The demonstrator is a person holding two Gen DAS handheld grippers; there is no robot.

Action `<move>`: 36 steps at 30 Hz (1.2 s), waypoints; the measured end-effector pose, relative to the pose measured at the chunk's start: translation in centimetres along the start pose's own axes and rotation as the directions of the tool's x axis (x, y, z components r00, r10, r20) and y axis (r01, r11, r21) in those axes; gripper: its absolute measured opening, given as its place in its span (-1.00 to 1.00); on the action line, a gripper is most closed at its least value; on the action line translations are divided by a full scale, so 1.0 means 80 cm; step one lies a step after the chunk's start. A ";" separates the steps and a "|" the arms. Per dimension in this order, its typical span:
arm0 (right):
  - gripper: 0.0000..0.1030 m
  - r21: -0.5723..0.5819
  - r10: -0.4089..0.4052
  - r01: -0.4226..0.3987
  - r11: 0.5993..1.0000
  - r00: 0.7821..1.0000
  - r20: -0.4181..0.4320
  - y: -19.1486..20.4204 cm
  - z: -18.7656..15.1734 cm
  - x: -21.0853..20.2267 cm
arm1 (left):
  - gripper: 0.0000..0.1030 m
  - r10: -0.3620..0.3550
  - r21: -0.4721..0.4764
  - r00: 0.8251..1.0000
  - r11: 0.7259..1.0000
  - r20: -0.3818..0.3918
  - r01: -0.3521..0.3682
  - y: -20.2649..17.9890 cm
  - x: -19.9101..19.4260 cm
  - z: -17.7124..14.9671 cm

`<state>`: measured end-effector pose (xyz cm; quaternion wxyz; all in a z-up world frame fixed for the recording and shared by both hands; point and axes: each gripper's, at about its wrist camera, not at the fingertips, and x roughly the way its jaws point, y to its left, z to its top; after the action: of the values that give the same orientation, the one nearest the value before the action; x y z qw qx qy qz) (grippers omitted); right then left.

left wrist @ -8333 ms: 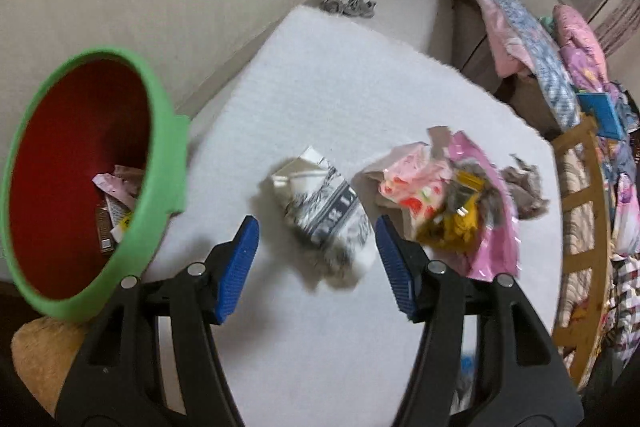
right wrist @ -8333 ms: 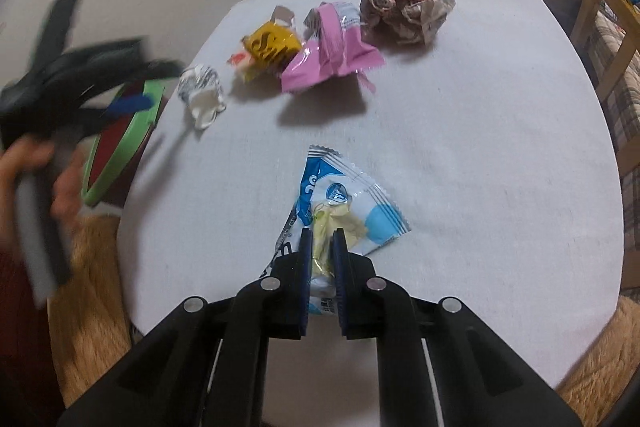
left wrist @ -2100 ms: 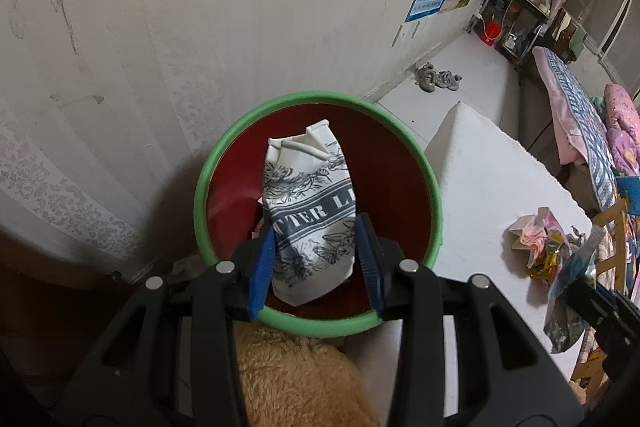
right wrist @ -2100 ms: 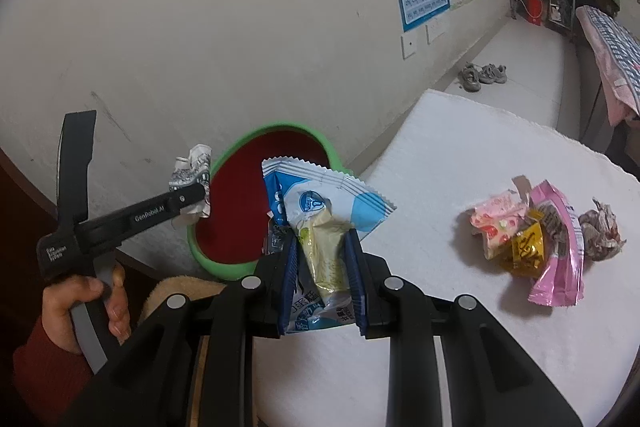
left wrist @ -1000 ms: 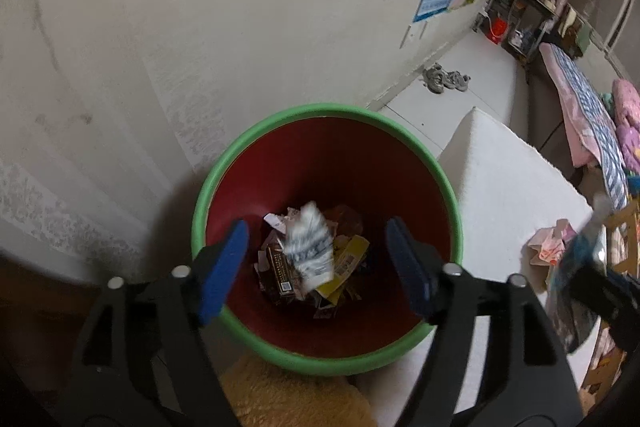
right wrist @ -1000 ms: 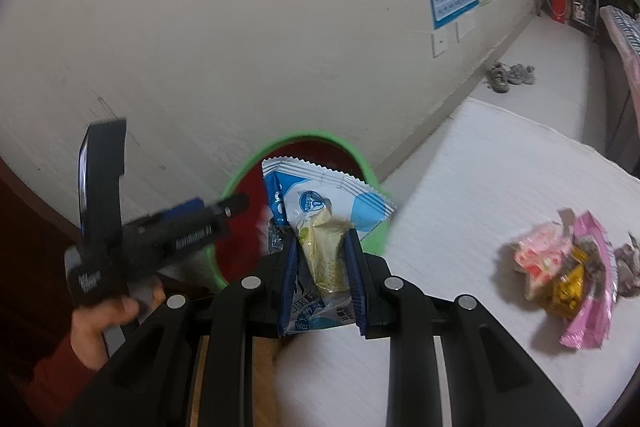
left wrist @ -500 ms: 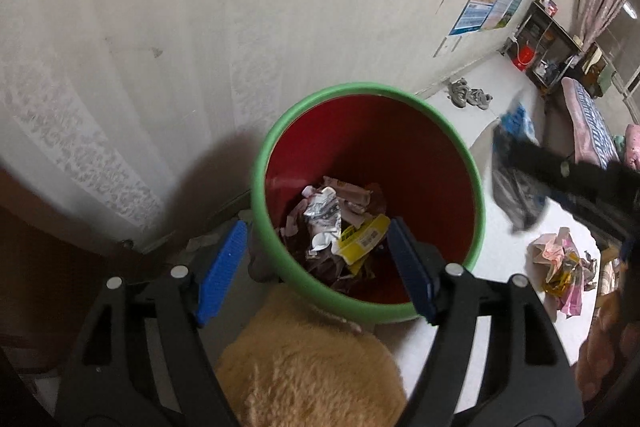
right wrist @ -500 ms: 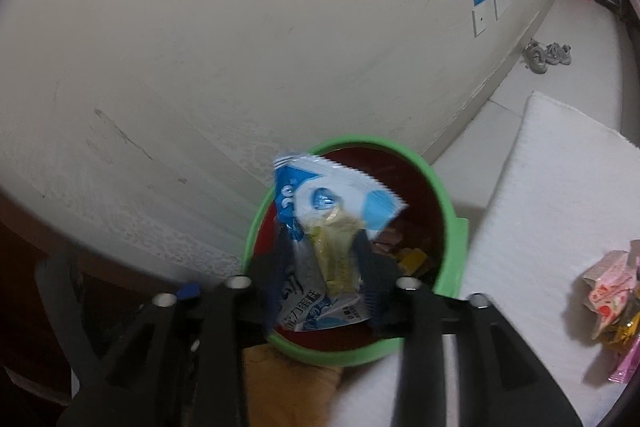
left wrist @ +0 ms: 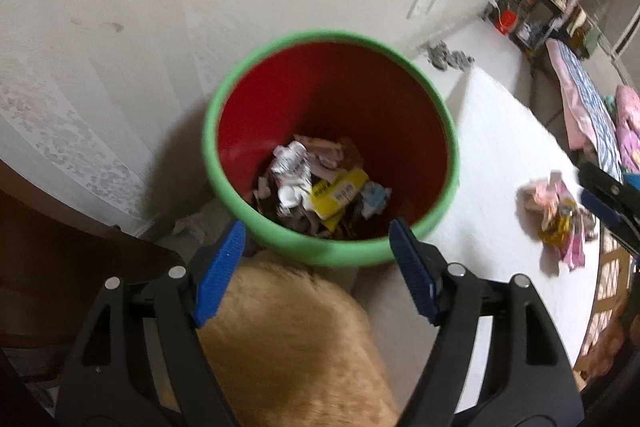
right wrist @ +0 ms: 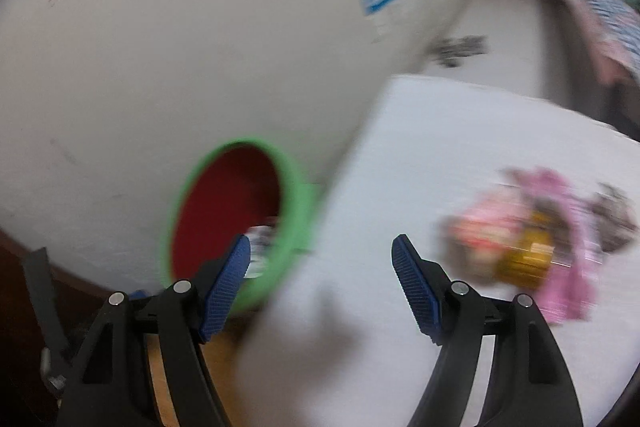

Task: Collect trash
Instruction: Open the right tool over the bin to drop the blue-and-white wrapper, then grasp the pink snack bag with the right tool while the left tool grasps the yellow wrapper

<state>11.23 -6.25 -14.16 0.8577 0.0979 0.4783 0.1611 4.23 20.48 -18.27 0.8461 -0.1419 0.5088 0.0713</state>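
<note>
- Left tool (left wrist: pixel 316 267): jaws wide, nothing held, hovering just short of the green-rimmed red bin (left wrist: pixel 240 99). The black-and-white printed wrapper (left wrist: pixel 290 169) it carried 2 s ago now lies on the heap in the bin bottom.
- Right tool (right wrist: pixel 320 277): jaws wide, empty. Half a second ago it held the blue-and-white snack bag over the bin; a pale blue crumple (left wrist: pixel 374 197) now sits among the bin contents, probably that bag.
- Right view is motion-blurred; the tool has swung off the bin toward the white surface (right wrist: pixel 440 155).
- Remaining trash: the pink and yellow wrapper pile (right wrist: pixel 532 239) on the surface, well apart from the bin.
- Judgement: two pieces deposited; both tools free for the pile next.
</note>
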 end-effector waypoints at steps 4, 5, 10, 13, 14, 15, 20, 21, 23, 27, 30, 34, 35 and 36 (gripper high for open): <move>0.38 0.033 -0.169 0.167 0.985 0.984 0.059 -0.071 -0.009 -0.039 | 0.39 -0.007 0.046 1.000 0.999 -0.021 0.008 -0.025 0.004 -0.011; 0.38 0.046 -0.205 0.203 0.978 0.977 0.059 -0.090 -0.009 -0.045 | 0.39 -0.009 0.054 1.000 0.998 -0.023 0.010 -0.031 0.004 -0.014; 0.15 0.156 -0.271 0.270 0.950 0.963 -0.018 -0.171 -0.016 -0.038 | 0.39 -0.021 0.099 0.999 0.995 -0.024 0.023 -0.060 -0.002 -0.024; 0.03 0.212 -0.244 0.259 0.942 0.965 -0.091 -0.203 -0.025 -0.013 | 0.39 -0.021 0.130 0.999 0.991 -0.024 0.024 -0.076 -0.007 -0.030; -0.02 0.224 -0.228 0.249 0.942 0.967 -0.118 -0.212 -0.029 -0.002 | 0.39 -0.021 0.139 0.999 0.990 -0.024 0.024 -0.081 -0.009 -0.031; -0.22 0.226 -0.217 0.242 0.944 0.967 -0.133 -0.214 -0.032 0.005 | 0.39 -0.021 0.148 1.000 0.989 -0.023 0.024 -0.085 -0.011 -0.033; -0.39 0.231 -0.151 0.174 0.957 0.982 -0.116 -0.217 -0.041 0.001 | 0.39 -0.020 0.186 1.000 0.982 -0.018 0.023 -0.106 -0.019 -0.037; -0.47 0.236 -0.141 0.163 0.958 0.984 -0.105 -0.217 -0.041 -0.008 | 0.39 -0.021 0.196 1.000 0.980 -0.018 0.024 -0.112 -0.020 -0.038; -0.47 0.248 -0.119 0.132 0.960 0.991 -0.067 -0.212 -0.052 -0.034 | 0.39 -0.025 0.214 1.000 0.976 -0.019 0.028 -0.125 -0.020 -0.040; -0.47 0.260 -0.096 0.104 0.960 0.994 -0.045 -0.205 -0.085 -0.076 | 0.39 -0.055 0.278 0.998 0.959 -0.016 0.057 -0.165 -0.018 -0.038; -0.46 0.280 -0.105 0.121 0.952 0.992 -0.071 -0.207 -0.120 -0.099 | 0.39 -0.094 0.329 0.995 0.940 -0.015 0.094 -0.201 -0.014 -0.036; -0.46 0.327 -0.111 0.144 0.934 0.987 -0.118 -0.214 -0.168 -0.116 | 0.39 -0.157 0.406 0.987 0.900 -0.039 0.160 -0.263 -0.001 -0.038; -0.45 0.337 -0.115 0.149 0.930 0.986 -0.121 -0.216 -0.178 -0.118 | 0.39 -0.167 0.427 0.985 0.888 -0.046 0.170 -0.276 0.003 -0.041; -0.45 0.344 -0.121 0.155 0.926 0.985 -0.120 -0.218 -0.186 -0.122 | 0.39 -0.172 0.446 0.984 0.877 -0.051 0.176 -0.288 0.006 -0.044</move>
<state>-3.07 -25.86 -19.86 0.8113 0.2081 0.5461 0.0165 7.60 -2.54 -16.43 0.8565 0.0118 0.5007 -0.1250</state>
